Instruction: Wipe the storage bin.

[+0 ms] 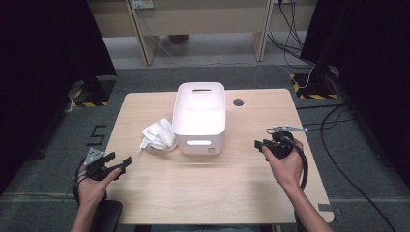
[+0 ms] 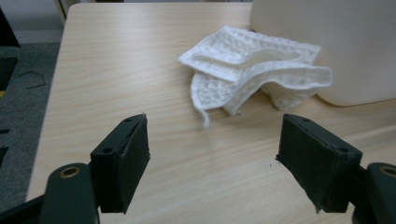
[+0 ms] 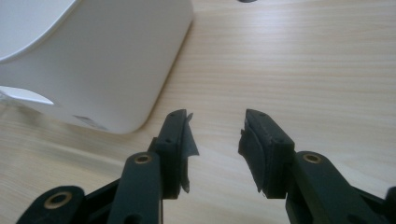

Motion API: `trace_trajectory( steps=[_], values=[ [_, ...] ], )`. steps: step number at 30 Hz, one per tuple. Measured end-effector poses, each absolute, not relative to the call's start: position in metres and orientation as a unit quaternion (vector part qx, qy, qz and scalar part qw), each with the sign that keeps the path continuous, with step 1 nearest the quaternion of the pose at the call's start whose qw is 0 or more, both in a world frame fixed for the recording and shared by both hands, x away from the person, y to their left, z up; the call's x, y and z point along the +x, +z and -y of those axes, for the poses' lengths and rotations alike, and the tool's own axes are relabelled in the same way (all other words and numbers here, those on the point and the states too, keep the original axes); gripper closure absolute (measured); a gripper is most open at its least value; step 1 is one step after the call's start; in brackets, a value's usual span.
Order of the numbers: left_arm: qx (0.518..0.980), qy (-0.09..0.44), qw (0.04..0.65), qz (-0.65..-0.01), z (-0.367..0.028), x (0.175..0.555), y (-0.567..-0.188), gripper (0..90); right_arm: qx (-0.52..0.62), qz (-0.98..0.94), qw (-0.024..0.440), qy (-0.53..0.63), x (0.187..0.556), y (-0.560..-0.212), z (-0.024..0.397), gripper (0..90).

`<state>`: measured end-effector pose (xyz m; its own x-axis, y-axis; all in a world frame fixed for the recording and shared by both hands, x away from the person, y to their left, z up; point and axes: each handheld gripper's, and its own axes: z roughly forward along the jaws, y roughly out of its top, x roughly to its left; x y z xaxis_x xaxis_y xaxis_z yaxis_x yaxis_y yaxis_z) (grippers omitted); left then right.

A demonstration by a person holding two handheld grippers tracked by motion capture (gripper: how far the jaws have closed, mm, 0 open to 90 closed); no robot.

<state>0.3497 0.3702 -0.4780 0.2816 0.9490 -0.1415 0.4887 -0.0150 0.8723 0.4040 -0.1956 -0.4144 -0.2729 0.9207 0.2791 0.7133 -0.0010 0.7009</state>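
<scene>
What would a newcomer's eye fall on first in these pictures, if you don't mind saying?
Most likely the white bin, standing at the middle of the wooden table. Next comes the crumpled white cloth, lying on the tabletop against the bin's left side. At the near corners, the left gripper and the right gripper are both open and empty.

A white cloth (image 1: 158, 136) with a knitted, waffle-like weave lies crumpled on the wooden table (image 1: 203, 188), folded loosely over itself with one edge curling upward and a thin loose thread trailing toward the near side. It rests just left of a white plastic bin (image 1: 199, 117), touching or nearly touching that bin's wall. The bin stands upright near the table's centre, open-topped, with rounded corners and slotted handle openings.
</scene>
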Motion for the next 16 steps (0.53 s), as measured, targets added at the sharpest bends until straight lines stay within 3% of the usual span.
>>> trace_trajectory(
  steps=[8, 16],
  values=[
    [0.640, 0.286, 0.468, -0.538, -0.378, 0.344, -0.486, 24.7, 0.607, -0.669, 0.152, 0.402, 0.374, -0.415, 0.223, 58.1],
    [0.629, 0.310, 0.471, -0.534, -0.376, 0.345, -0.488, 25.6, 0.619, -0.665, 0.136, 0.395, 0.375, -0.427, 0.224, 56.1]
  ],
)
